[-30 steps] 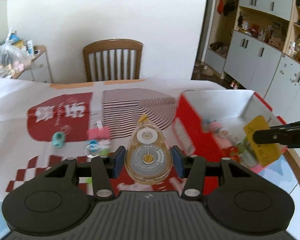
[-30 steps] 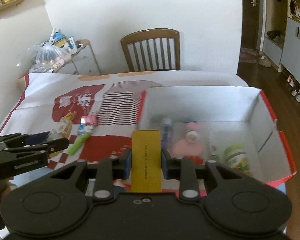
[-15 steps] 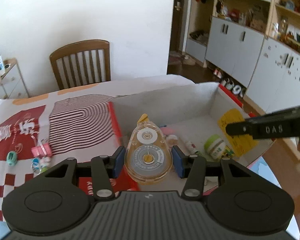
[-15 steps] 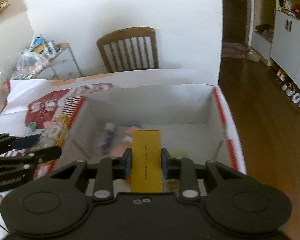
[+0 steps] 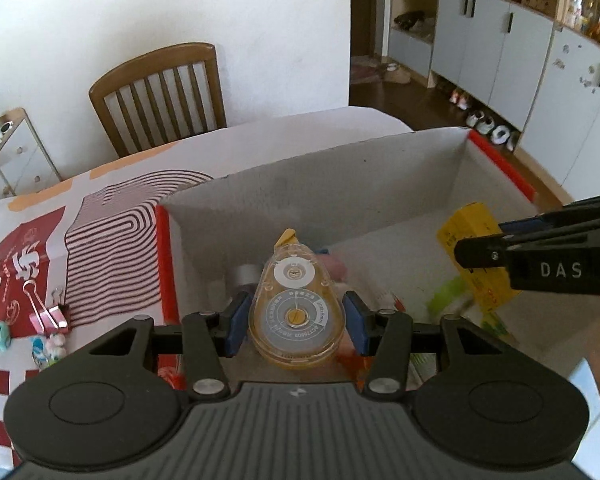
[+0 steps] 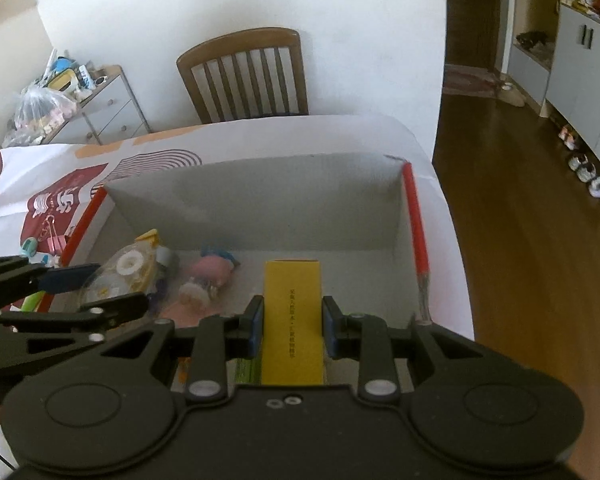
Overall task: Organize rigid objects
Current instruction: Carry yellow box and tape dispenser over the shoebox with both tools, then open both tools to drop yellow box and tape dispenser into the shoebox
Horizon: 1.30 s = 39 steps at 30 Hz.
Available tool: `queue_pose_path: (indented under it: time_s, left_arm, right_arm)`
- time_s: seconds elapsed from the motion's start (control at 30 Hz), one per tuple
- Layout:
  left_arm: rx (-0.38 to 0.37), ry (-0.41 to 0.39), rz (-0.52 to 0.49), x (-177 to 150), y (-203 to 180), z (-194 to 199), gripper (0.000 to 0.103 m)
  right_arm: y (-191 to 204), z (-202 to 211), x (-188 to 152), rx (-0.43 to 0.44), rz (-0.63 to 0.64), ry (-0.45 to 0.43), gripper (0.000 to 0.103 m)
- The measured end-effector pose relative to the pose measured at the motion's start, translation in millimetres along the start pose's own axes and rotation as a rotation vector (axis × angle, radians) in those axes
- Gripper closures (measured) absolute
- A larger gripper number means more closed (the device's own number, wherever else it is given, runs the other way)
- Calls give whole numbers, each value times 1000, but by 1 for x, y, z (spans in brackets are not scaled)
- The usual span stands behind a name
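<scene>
Your left gripper [image 5: 296, 322] has its jaws clamped on the correction tape dispenser [image 5: 296, 312], and your right gripper [image 6: 292, 326] grips the yellow box [image 6: 293, 320]; both hang over the open cardboard box [image 6: 260, 196]. Let go from here and either piece could land on the pink toy [image 6: 214, 272] or the bottles below and bounce. The two grippers are near each other, so they may knock together.
</scene>
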<state>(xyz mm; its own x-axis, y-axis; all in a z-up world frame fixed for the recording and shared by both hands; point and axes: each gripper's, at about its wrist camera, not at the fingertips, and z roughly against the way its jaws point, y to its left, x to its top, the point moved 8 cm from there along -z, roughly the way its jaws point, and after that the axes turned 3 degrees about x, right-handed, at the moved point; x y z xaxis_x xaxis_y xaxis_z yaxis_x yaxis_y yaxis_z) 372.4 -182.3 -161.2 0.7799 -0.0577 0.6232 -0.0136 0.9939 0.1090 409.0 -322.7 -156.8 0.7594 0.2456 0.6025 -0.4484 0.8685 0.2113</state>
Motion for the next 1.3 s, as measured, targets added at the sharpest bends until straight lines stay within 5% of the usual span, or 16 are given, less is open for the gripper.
queue_pose_path:
  time_s: [0.53,0.9,1.07,1.3]
  left_arm:
    - [33,95,-28,9,-8,-38,54]
    - [39,109,8,10,-5,-38,54]
    - [36,115,9,6,-7,-35,43]
    - [11,83,20,5,-7,-21,41]
  right_arm:
    - [0,-47,6,-27,27,121,75]
    - [-5,-47,0,-24,-2,159,72]
    - [-5,-42,-4,-18,-13,166,69]
    - [-1,-31,-5,-20,-9,145,62]
